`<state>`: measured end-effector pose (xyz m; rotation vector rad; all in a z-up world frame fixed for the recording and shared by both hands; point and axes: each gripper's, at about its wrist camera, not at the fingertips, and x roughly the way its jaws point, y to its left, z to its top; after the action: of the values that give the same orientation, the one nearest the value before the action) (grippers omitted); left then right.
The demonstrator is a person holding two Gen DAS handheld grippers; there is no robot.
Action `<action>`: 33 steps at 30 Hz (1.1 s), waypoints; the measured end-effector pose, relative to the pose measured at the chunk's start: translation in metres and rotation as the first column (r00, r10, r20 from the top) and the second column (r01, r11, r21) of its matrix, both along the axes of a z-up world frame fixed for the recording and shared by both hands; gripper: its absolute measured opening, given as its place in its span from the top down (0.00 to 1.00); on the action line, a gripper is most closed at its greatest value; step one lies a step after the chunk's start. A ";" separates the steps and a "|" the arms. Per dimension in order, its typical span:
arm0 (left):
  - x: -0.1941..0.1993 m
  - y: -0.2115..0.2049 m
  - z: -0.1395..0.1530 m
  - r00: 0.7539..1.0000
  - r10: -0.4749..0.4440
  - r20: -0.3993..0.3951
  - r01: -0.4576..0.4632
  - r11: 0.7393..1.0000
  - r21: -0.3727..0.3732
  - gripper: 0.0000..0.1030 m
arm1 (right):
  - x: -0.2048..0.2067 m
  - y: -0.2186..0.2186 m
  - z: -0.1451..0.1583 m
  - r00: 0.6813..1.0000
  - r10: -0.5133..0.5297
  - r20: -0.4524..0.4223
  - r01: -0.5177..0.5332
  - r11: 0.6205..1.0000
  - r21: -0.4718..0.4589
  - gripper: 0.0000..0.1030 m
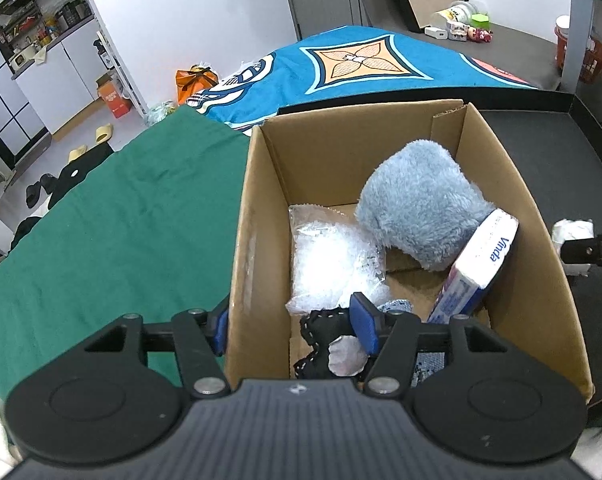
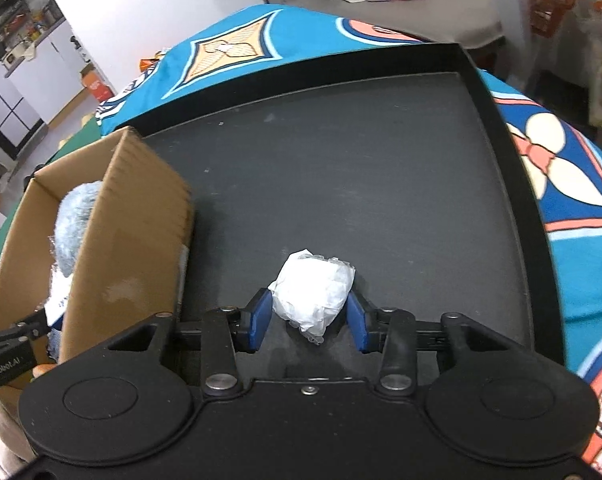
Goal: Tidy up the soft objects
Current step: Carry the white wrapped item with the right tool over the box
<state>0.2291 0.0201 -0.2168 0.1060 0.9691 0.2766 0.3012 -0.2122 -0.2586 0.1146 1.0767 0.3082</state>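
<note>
A cardboard box [image 1: 257, 216] stands on a black tray and holds a fluffy blue plush [image 1: 417, 204], a clear plastic bag [image 1: 333, 256], a Vinda tissue pack [image 1: 481, 264] and a black lace item [image 1: 321, 336]. My left gripper [image 1: 291, 324] is open, its fingers either side of the box's left wall. My right gripper [image 2: 307, 318] is open around a white wrapped bundle [image 2: 315, 290] lying on the tray [image 2: 381, 168], right of the box [image 2: 133, 240]. The bundle also shows in the left wrist view [image 1: 573, 232].
A green cloth [image 1: 113, 220] covers the surface left of the box. A blue patterned cloth [image 1: 361, 64] lies beyond. The tray's raised rim [image 2: 497, 92] runs along its far and right sides. Shelves and shoes are on the floor at left.
</note>
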 end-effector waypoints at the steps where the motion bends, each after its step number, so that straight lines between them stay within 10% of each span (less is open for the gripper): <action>1: 0.000 0.000 0.000 1.000 0.000 0.000 0.000 1.000 -0.001 0.44 | 0.000 -0.001 0.000 1.000 0.000 -0.002 0.000 1.000 0.001 0.60; 33: -0.009 0.010 -0.001 1.000 -0.007 -0.002 0.007 1.000 -0.024 0.44 | -0.012 0.014 0.051 0.991 0.009 0.131 -0.009 1.000 -0.005 0.66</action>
<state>0.2199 0.0297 -0.2180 0.0881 0.9733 0.2581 0.2896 -0.1985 -0.2077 0.0841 0.9482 0.3169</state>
